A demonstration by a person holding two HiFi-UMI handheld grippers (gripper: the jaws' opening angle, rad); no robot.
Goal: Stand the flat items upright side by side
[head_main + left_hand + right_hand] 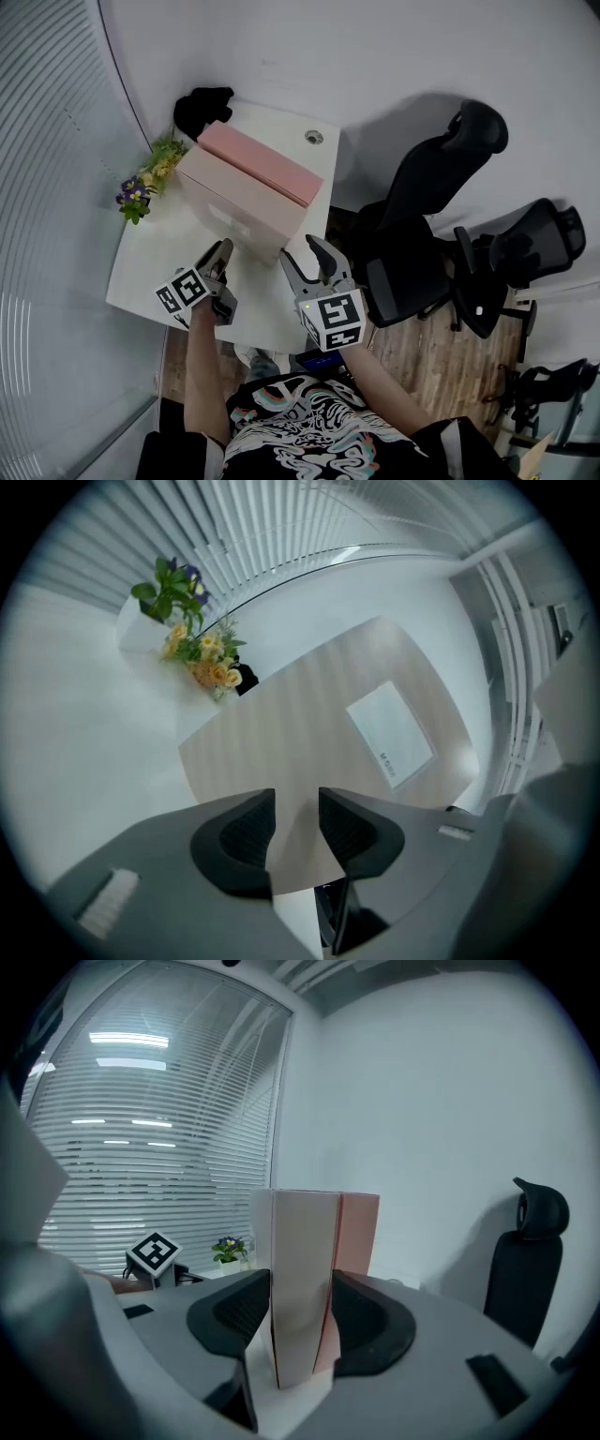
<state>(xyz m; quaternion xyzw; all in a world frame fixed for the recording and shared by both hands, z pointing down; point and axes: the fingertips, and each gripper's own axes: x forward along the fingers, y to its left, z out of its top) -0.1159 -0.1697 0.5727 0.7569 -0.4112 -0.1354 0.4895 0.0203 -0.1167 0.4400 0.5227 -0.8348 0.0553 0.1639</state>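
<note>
Two flat boxes stand upright side by side on the white table [150, 253]: a pink box [258, 161] behind and a beige box [234, 202] in front. My right gripper [300, 248] straddles their near end. In the right gripper view its pads [246, 1312] press the beige box [300, 1241] on one side and the pink box [358, 1232] on the other. My left gripper [217, 258] hovers by the beige box's broad face. Its jaws [295, 822] stand a little apart with nothing between them, facing the beige box [309, 733] and its white label [389, 733].
A small pot of flowers [150, 178] and a black object [202, 108] sit at the table's far left. Black office chairs [431, 206] stand to the right of the table on a wooden floor. A window with blinds runs along the left.
</note>
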